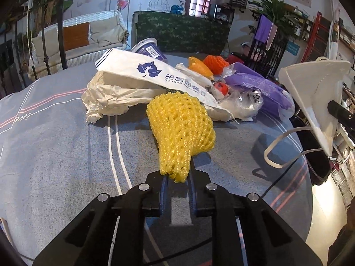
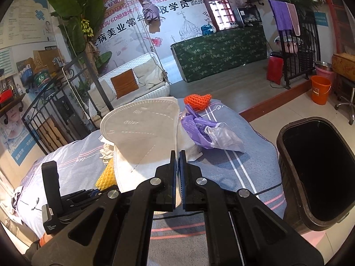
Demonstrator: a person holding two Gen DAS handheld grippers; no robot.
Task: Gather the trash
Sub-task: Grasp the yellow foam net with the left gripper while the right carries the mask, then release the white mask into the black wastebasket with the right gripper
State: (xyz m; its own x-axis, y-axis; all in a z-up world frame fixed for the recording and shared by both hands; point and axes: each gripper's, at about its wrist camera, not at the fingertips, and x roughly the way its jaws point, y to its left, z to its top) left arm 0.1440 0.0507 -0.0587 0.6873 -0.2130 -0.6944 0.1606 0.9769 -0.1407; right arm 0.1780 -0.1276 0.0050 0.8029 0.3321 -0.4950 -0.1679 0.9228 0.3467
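Now yellow foam net (image 1: 180,130) pinched in left gripper (image 1: 177,178), face mask (image 2: 142,128) in right gripper (image 2: 177,155).

One yellow foam net (image 1: 179,130) is showing, two orange foam nets (image 1: 216,63), one white face mask (image 2: 142,128), one paper bag (image 1: 155,73), one purple cup (image 1: 148,48), one dark bin (image 2: 319,173), and two grippers (image 1: 177,181) working.

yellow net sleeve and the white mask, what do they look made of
The yellow net sleeve in the left gripper looks like soft foam mesh: puffy glossy strands, open diamond cells. The white mask in the right gripper looks like matte nonwoven fabric, with stitched seams and a crisp fold; likely, not certain.
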